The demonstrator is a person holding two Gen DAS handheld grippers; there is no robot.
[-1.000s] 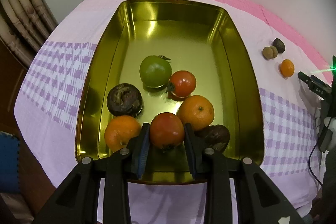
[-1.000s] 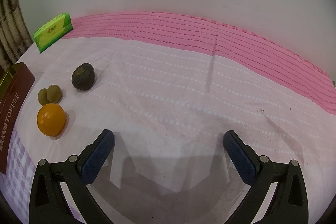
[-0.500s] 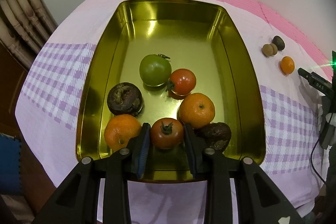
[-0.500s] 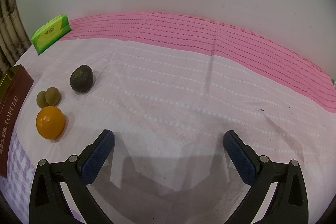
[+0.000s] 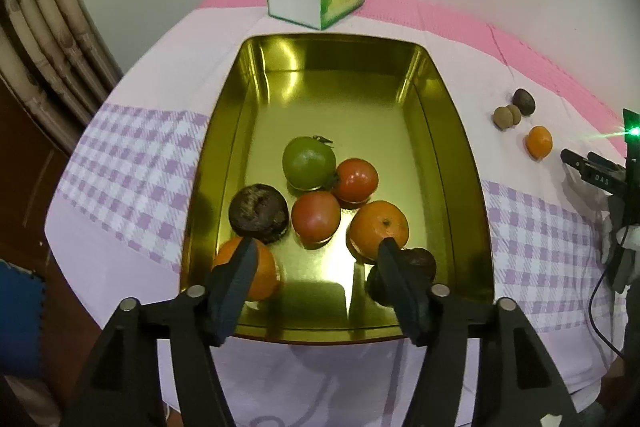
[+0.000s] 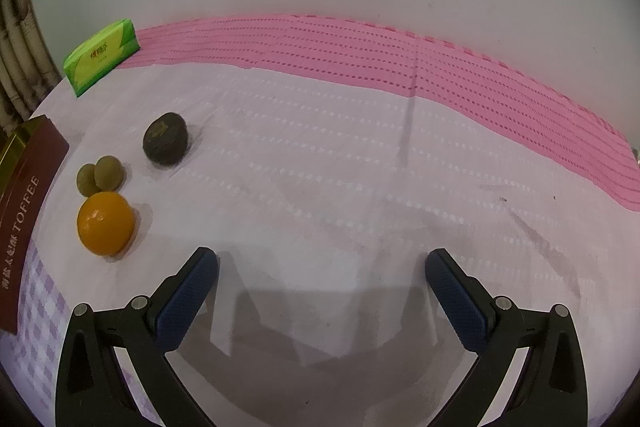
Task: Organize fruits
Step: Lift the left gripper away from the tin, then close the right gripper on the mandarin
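- Fruits lie in the shiny gold metal tray [image 5: 448, 115]: a green tomato [image 5: 309, 161], two red tomatoes [image 5: 316, 215] [image 5: 356, 180], two oranges [image 5: 380, 229] [image 5: 262, 267] and two dark wrinkled fruits [image 5: 258, 213] [image 5: 420, 261], all in its near half.
- The far half of the tray is bare.
- The left gripper [image 5: 314, 253] has just been opening; its jaws are apart and grip nothing.
- The right gripper [image 6: 320, 267] is wide open and empty, over bare pale tablecloth [image 6: 340, 167].
- To its left a small orange [image 6: 106, 223], two little brown-green fruits [image 6: 100, 175] and a dark round fruit [image 6: 165, 138] lie on the cloth, near the tray's edge.
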